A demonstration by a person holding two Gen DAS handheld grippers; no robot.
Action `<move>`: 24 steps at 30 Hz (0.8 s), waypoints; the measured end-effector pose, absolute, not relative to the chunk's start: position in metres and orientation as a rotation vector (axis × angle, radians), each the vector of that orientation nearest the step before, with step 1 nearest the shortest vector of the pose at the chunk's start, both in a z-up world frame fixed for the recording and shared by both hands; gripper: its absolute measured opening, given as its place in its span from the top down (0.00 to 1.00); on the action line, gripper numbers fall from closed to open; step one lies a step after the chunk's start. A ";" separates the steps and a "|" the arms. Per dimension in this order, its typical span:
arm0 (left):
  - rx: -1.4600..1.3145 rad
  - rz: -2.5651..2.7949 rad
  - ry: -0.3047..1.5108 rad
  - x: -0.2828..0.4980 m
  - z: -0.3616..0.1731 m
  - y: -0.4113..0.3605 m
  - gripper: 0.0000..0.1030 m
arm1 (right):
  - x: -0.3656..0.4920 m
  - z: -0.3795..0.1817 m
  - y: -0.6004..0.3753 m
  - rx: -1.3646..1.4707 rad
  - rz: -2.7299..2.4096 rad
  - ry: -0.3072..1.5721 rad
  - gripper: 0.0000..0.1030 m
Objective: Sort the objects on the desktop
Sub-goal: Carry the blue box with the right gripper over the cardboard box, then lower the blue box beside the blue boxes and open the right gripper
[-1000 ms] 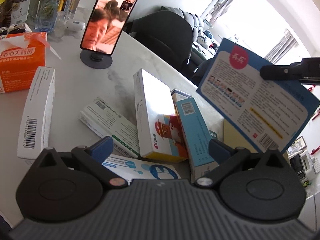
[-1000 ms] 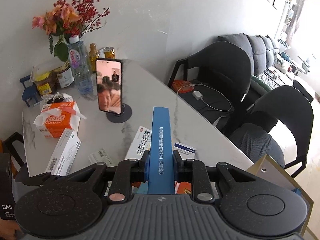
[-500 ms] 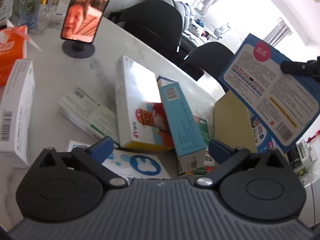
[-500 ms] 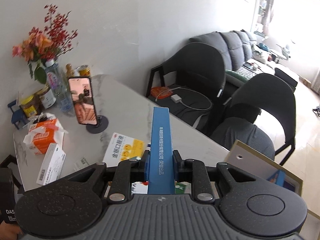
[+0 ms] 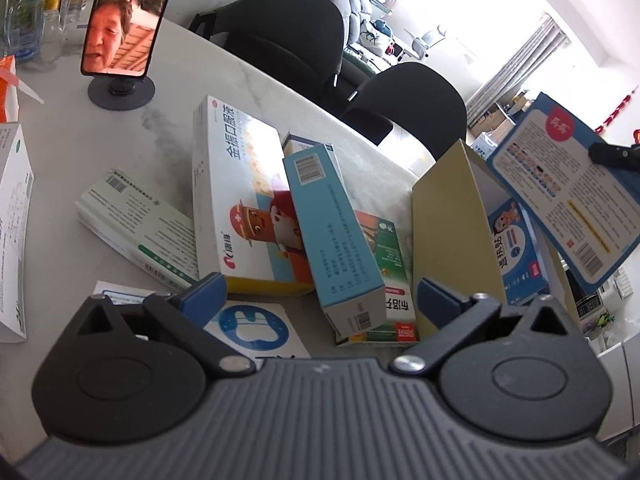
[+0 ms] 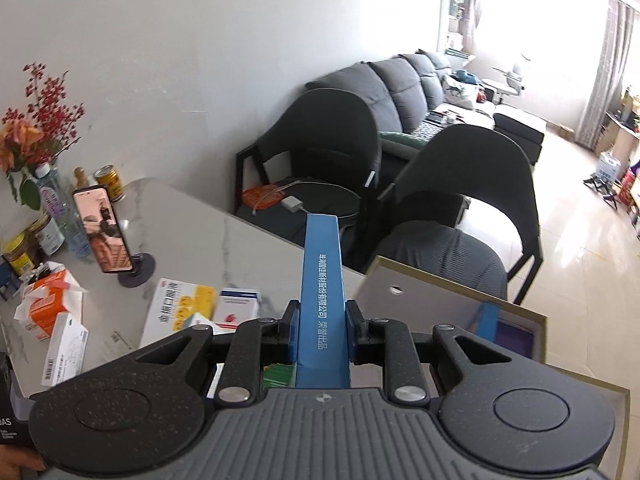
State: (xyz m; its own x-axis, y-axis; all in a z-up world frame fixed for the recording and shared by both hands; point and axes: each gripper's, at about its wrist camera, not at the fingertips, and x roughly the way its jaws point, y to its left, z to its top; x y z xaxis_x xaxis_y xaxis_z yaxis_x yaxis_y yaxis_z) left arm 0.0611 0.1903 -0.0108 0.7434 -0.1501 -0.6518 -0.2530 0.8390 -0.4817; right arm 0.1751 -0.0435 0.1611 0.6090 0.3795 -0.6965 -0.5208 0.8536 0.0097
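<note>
Right gripper (image 6: 322,330): fingers clamped on a flat blue box (image 6: 321,292), held edge-up in the air; in the left wrist view the same blue box (image 5: 568,196) hangs at right of frame, over an open cardboard box (image 5: 452,216) that already has a blue-and-white packet (image 5: 516,248) standing inside. Step in hand, as I read it: carrying the blue box to that container for drop-off. Next move calls for lowering it into the gap beside the packet, clearing the cardboard wall, then letting go.

Left gripper (image 5: 320,294): fingers spread wide, nothing between them, hovering low over the pile mid-frame: a light-blue carton (image 5: 332,236) leaning across a white cartoon box (image 5: 240,196) and a green box (image 5: 384,264), all on the marble surface (image 5: 168,120). A phone on a stand (image 5: 124,24) sits upper left, away from the pile.
</note>
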 end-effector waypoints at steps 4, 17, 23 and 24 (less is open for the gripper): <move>-0.585 0.063 0.745 0.063 -0.012 0.189 0.00 | 0.182 0.157 -0.059 -0.186 0.492 0.760 0.76; -0.571 0.069 0.756 0.069 -0.013 0.185 0.00 | 0.207 0.128 -0.081 -0.180 0.390 0.790 0.76; -0.565 0.065 0.767 0.073 -0.015 0.182 0.00 | 0.220 0.106 -0.079 -0.177 0.359 0.805 0.76; -0.562 0.065 0.770 0.073 -0.015 0.181 0.00 | 0.222 0.102 -0.078 -0.176 0.354 0.808 0.76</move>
